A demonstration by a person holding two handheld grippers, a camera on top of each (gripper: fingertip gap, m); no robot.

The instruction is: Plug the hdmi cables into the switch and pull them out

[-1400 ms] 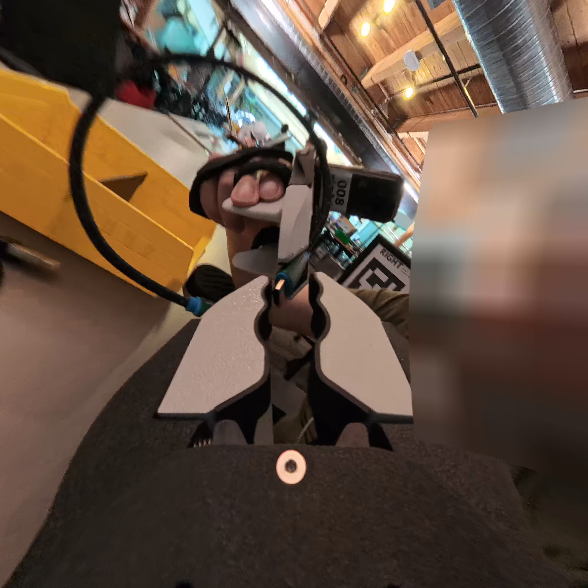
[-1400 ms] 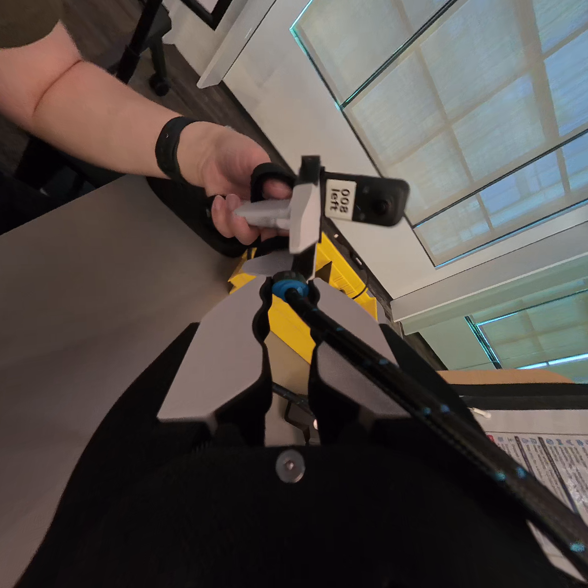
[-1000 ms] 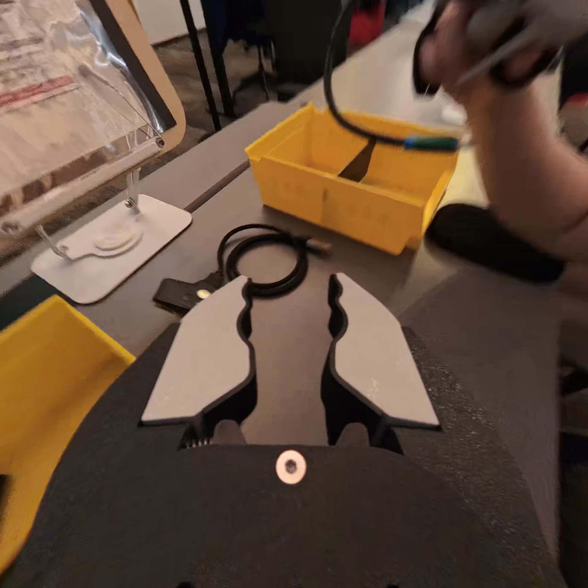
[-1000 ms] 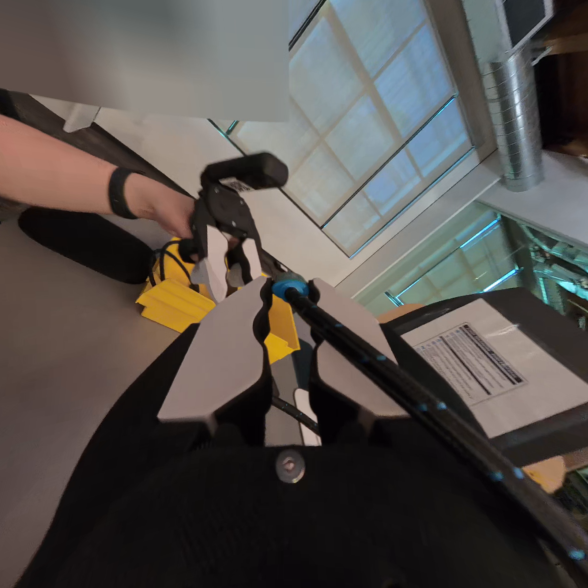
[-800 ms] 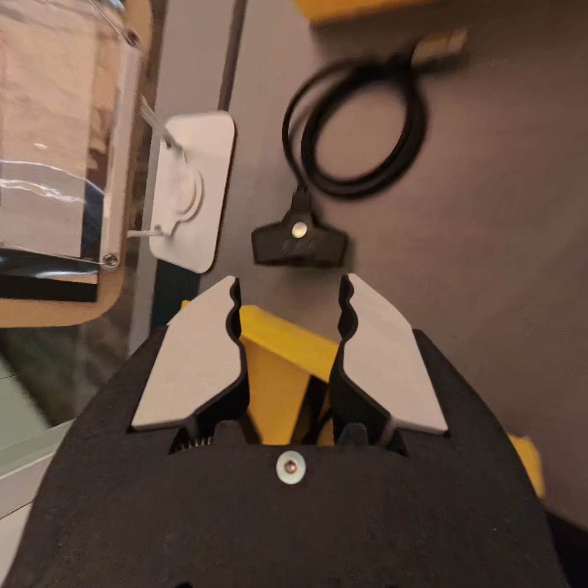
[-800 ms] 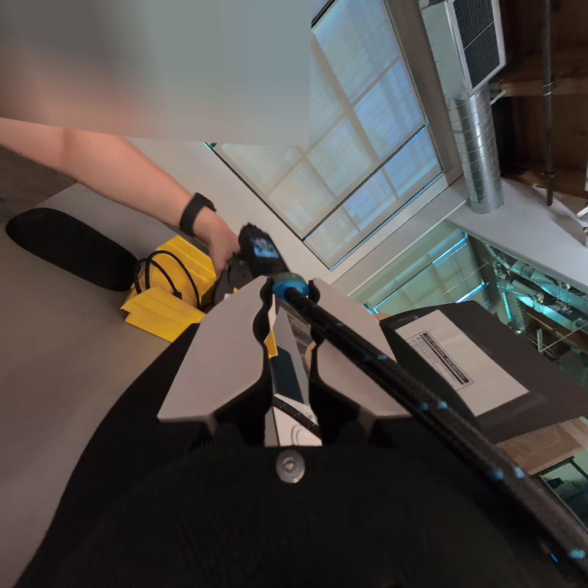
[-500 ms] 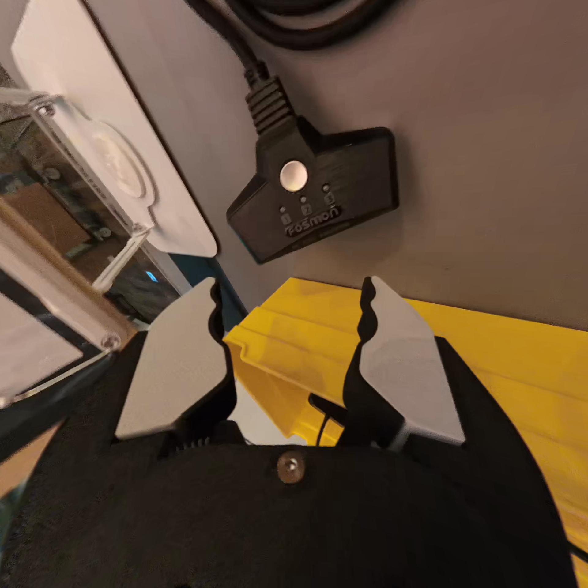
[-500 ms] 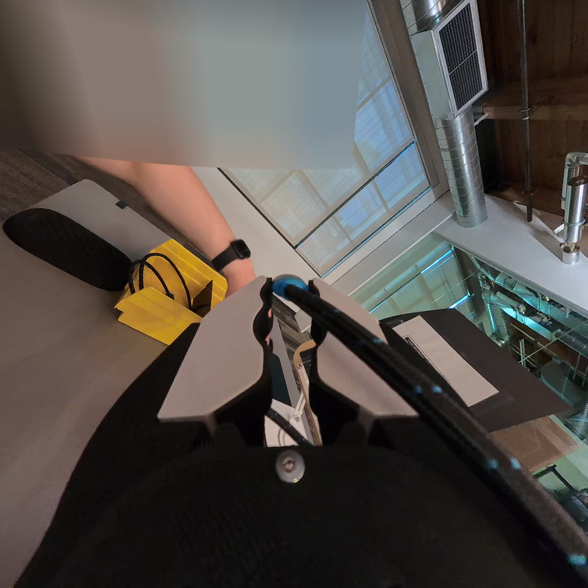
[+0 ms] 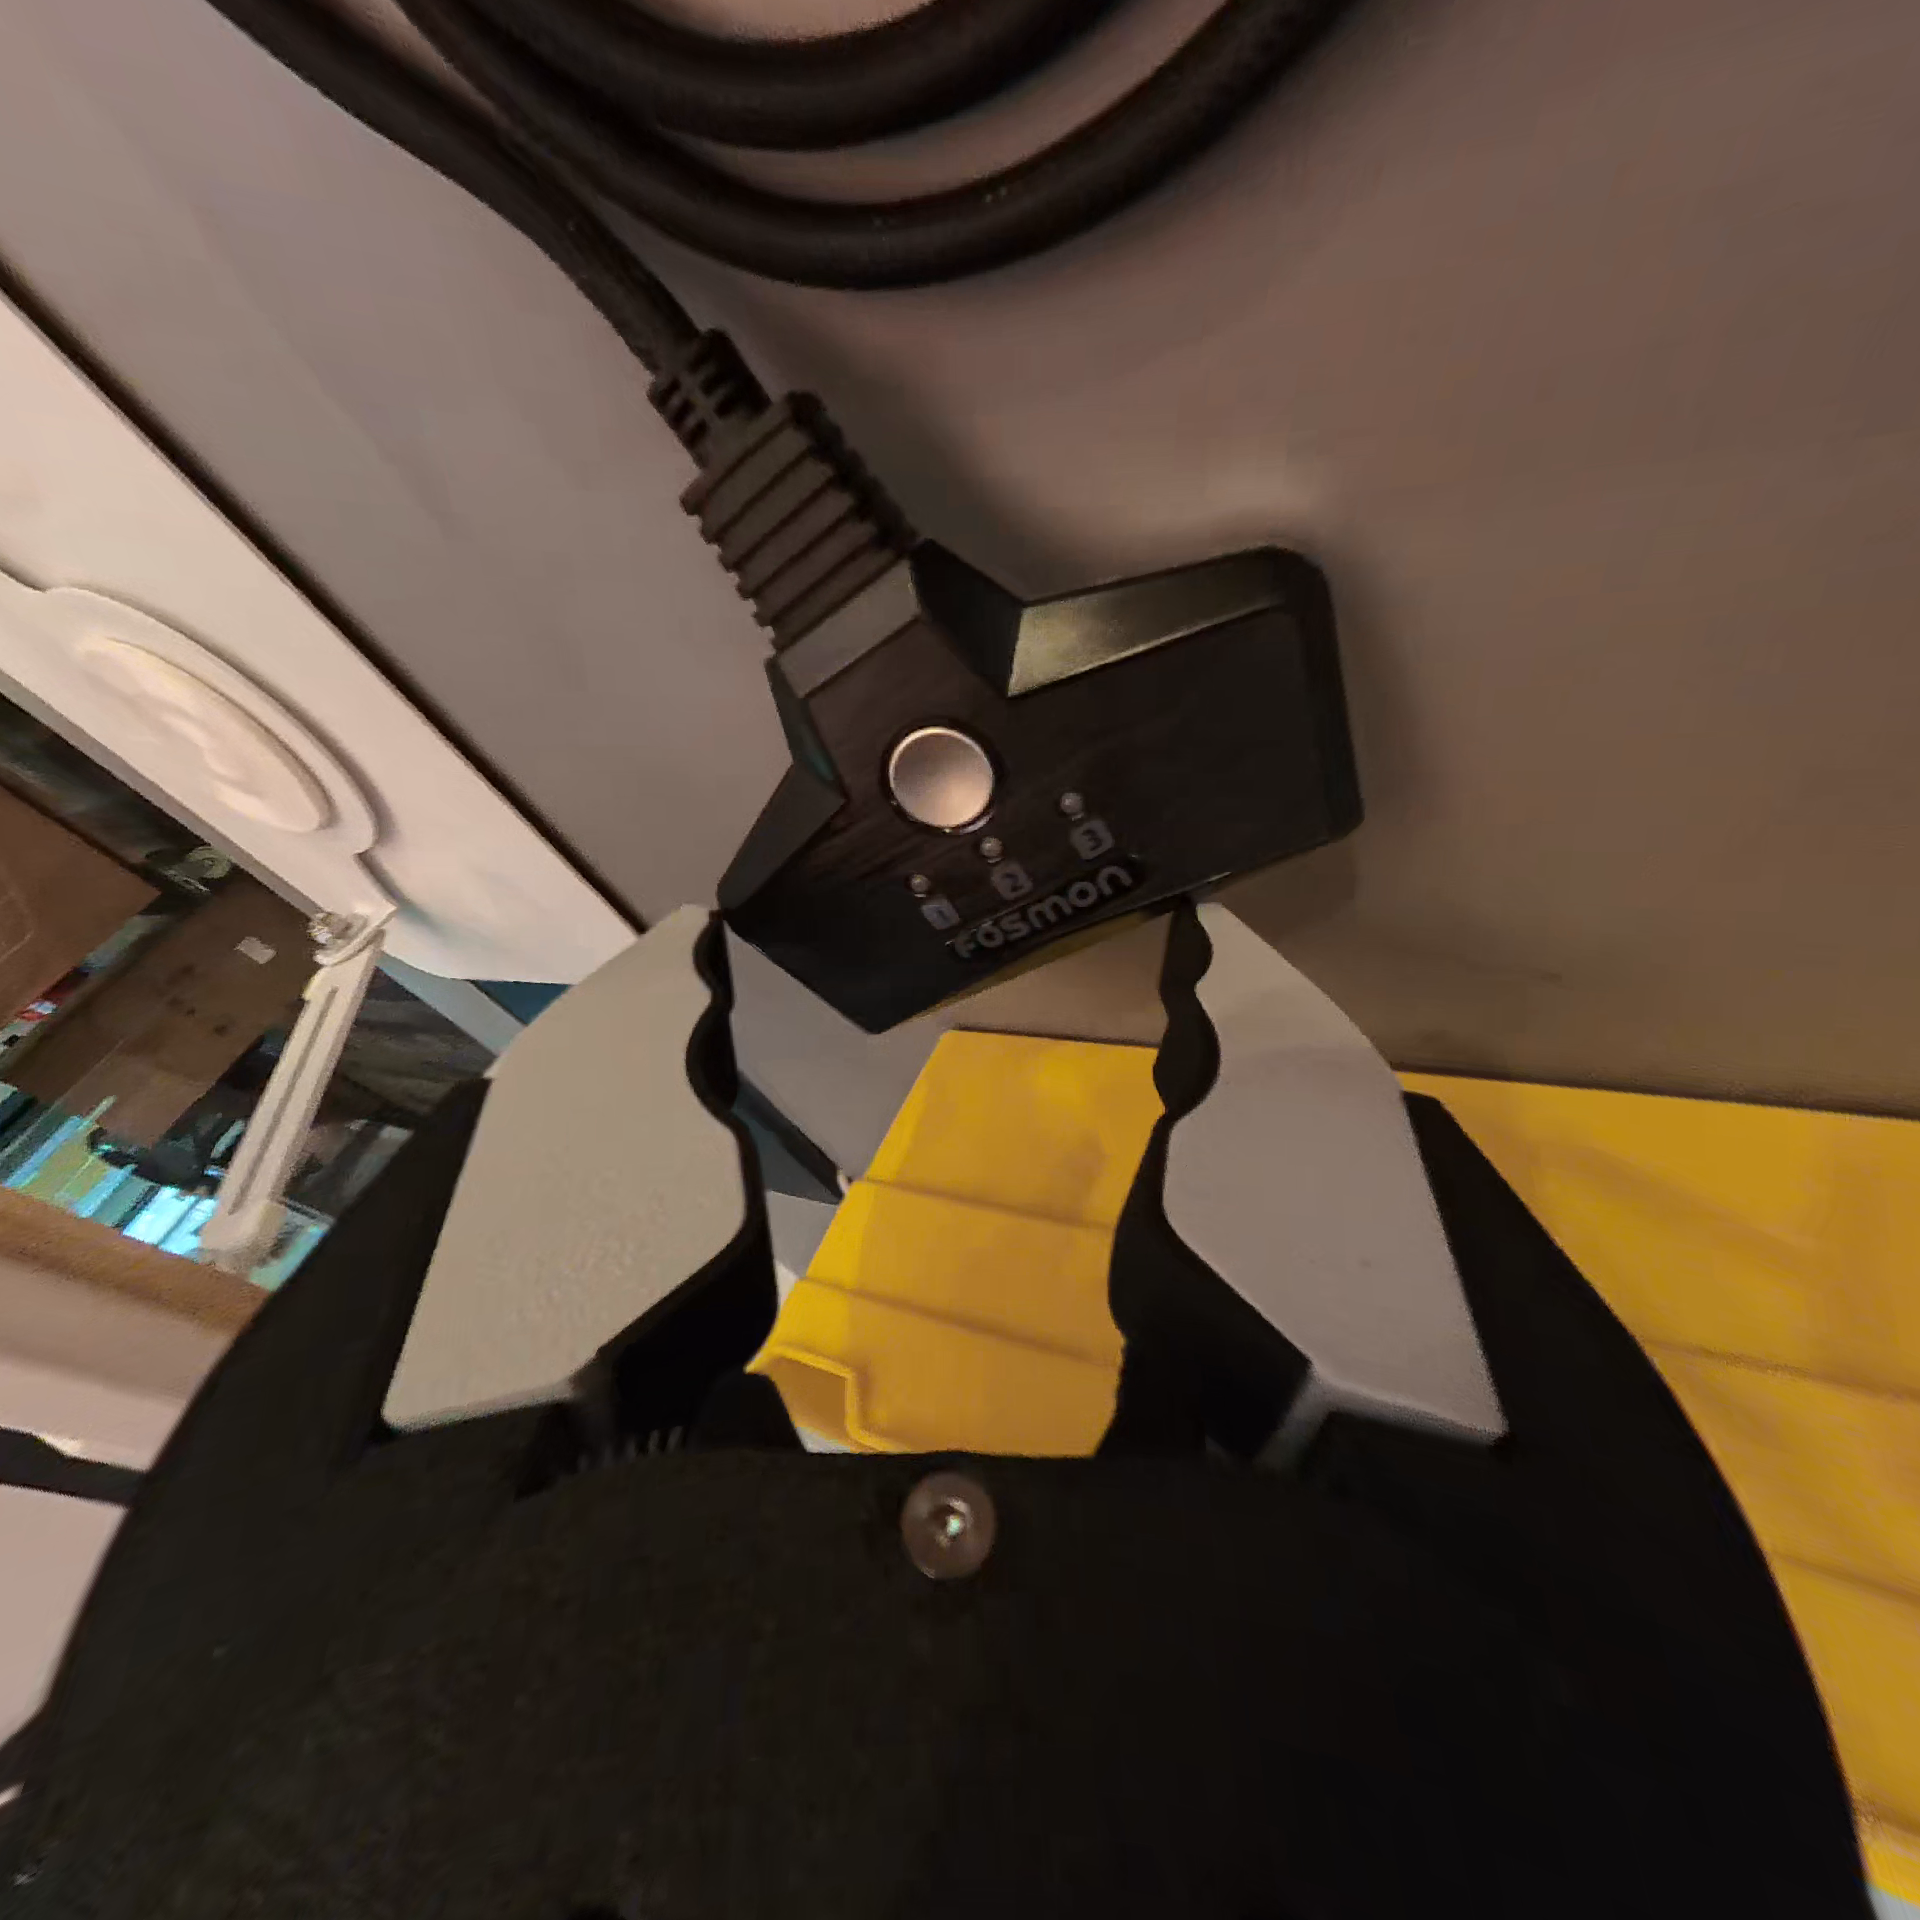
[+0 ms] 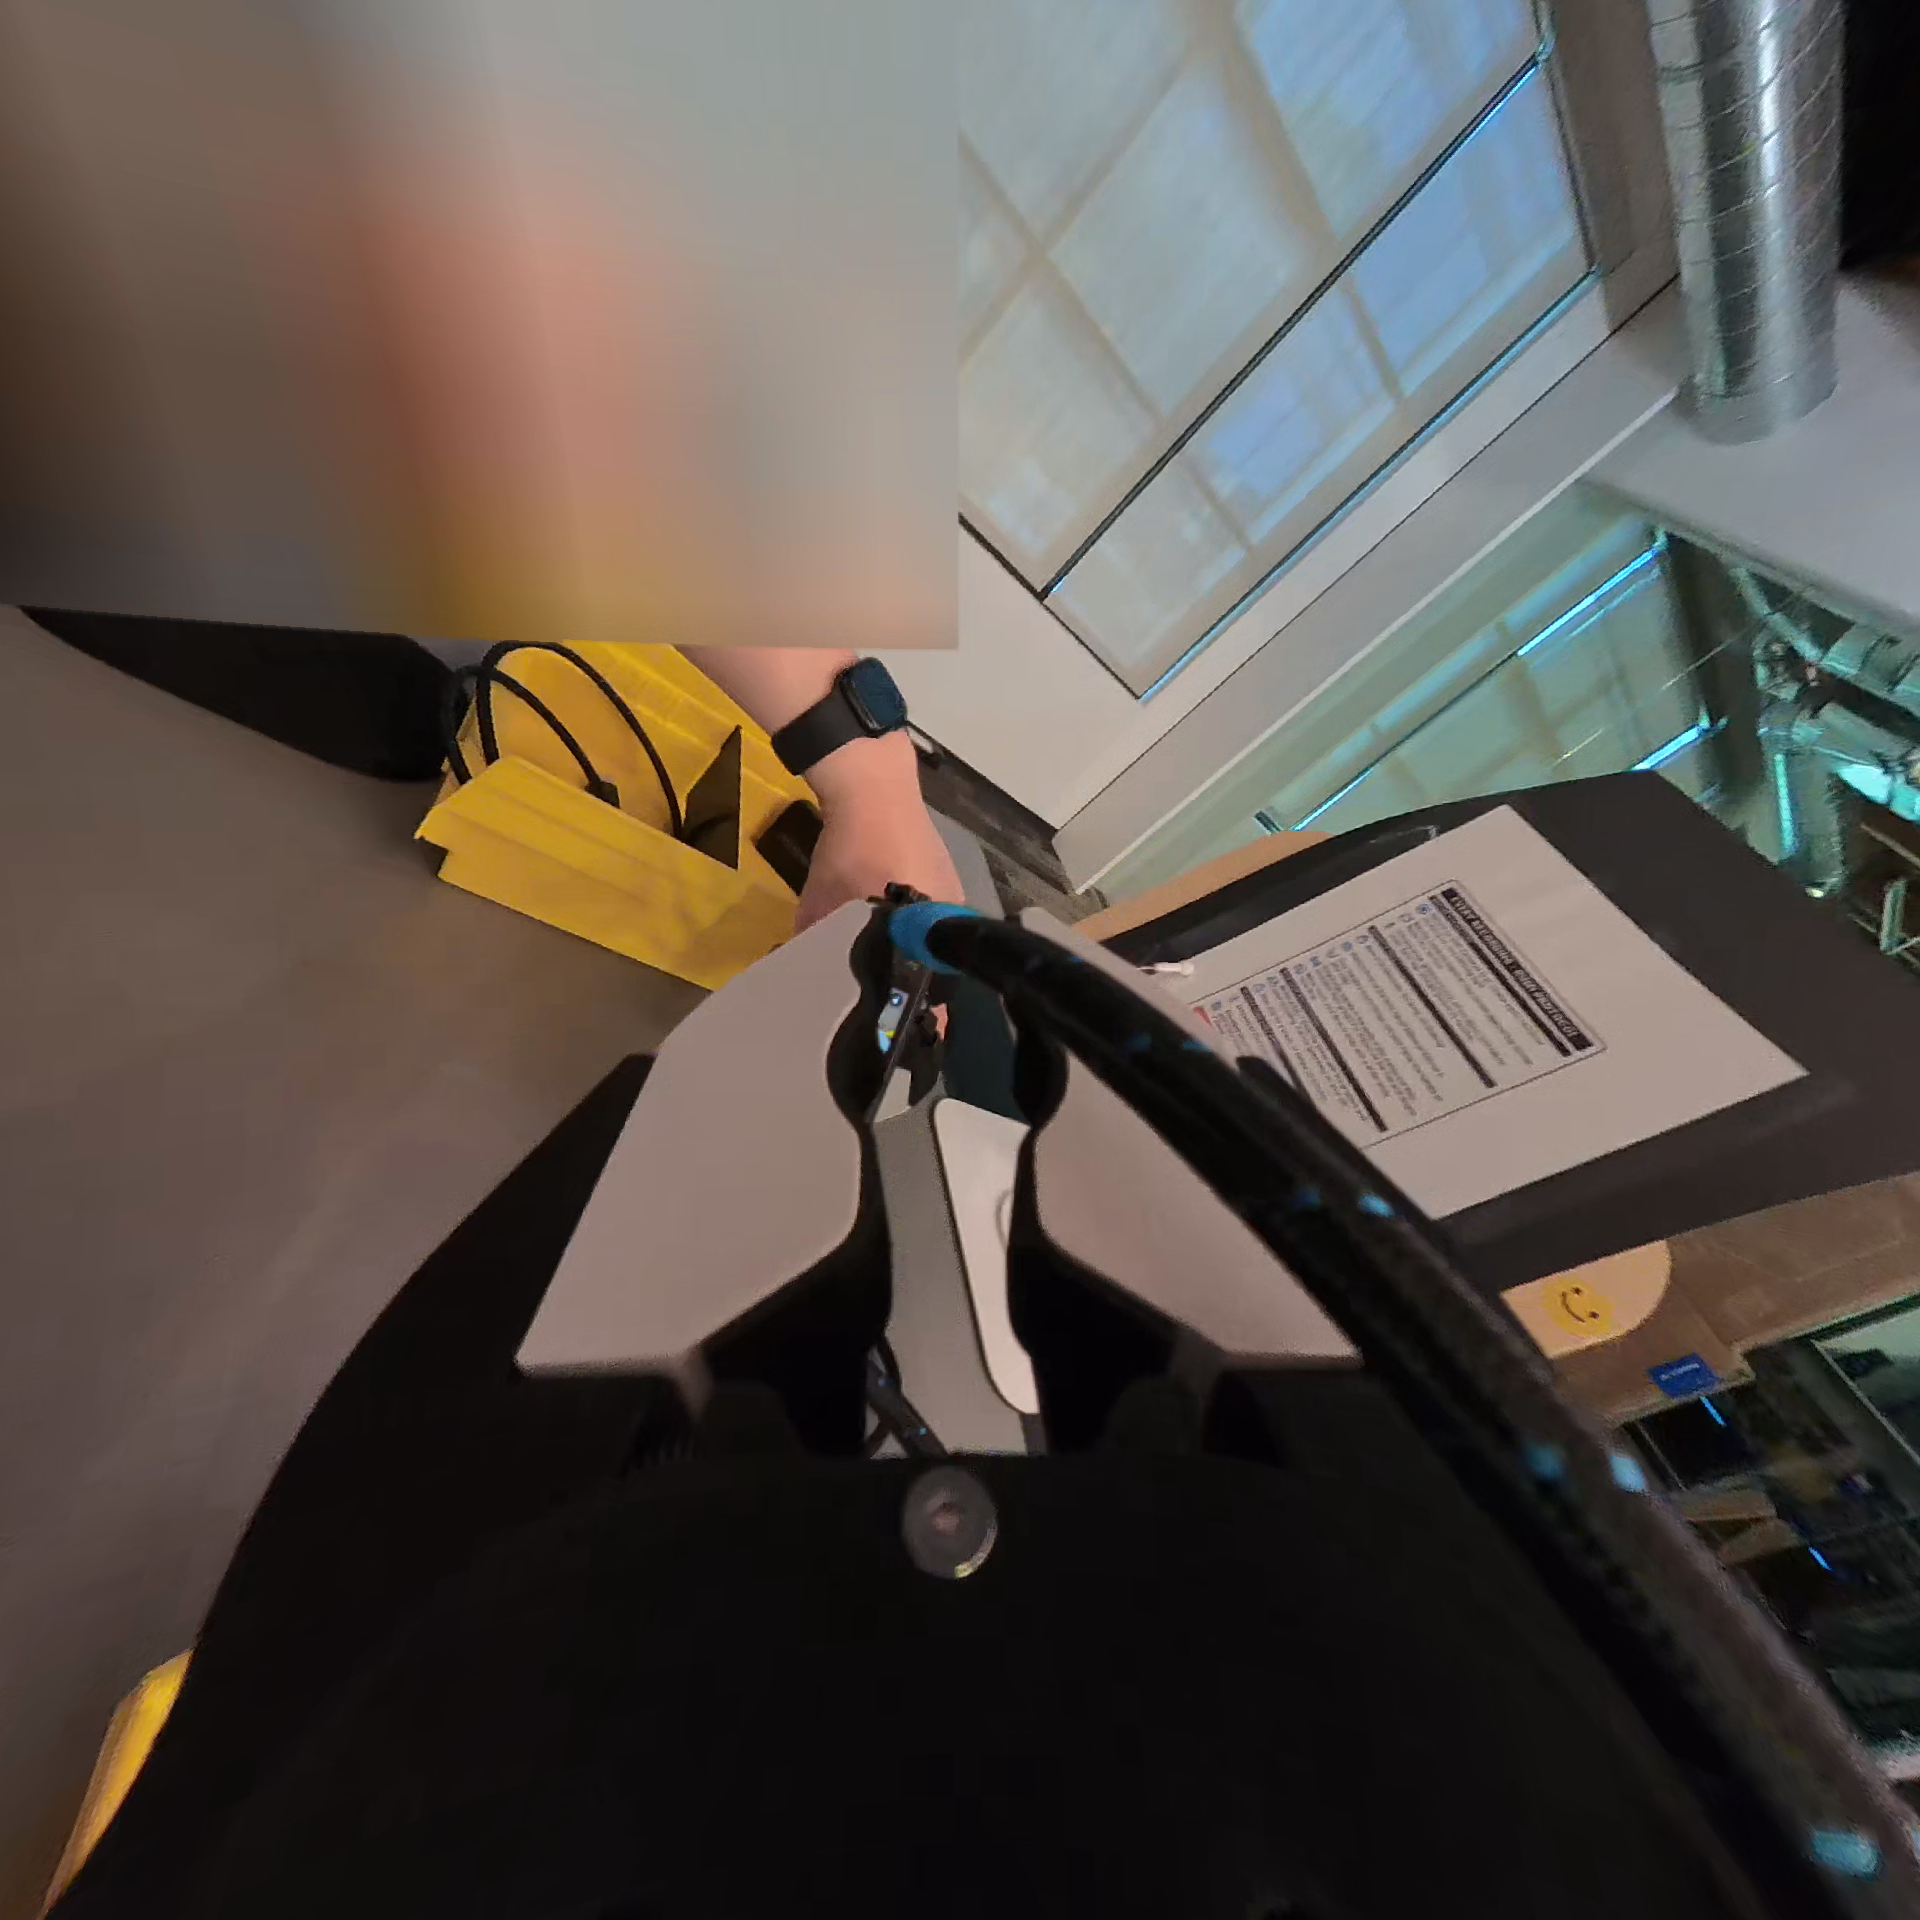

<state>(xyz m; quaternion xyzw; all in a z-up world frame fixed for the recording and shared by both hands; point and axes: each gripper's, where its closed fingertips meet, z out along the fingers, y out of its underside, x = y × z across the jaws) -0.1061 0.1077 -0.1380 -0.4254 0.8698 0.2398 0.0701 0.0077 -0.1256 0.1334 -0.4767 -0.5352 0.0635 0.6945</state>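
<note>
The black HDMI switch (image 9: 1049,790) lies on the grey table, its round button up. Its own black cable (image 9: 769,488) runs up to a coil at the top. My left gripper (image 9: 945,914) is open, its two fingertips at either side of the switch's near edge. My right gripper (image 10: 935,935) is shut on an HDMI cable's plug end just below its blue collar (image 10: 920,928). That black, blue-flecked cable (image 10: 1299,1195) trails down to the right. The plug's tip is hidden behind the fingers.
A yellow bin (image 9: 1039,1195) sits just under my left gripper. Another yellow bin (image 10: 623,852) holds a black cable loop, beside a person's hand with a black watch (image 10: 862,707). A white stand base (image 9: 208,727) and a sign board (image 10: 1455,1018) stand nearby.
My left gripper swung down from the right gripper to the table and closed in on the switch, staying open. The right gripper kept its hold on the cable and turned toward the table.
</note>
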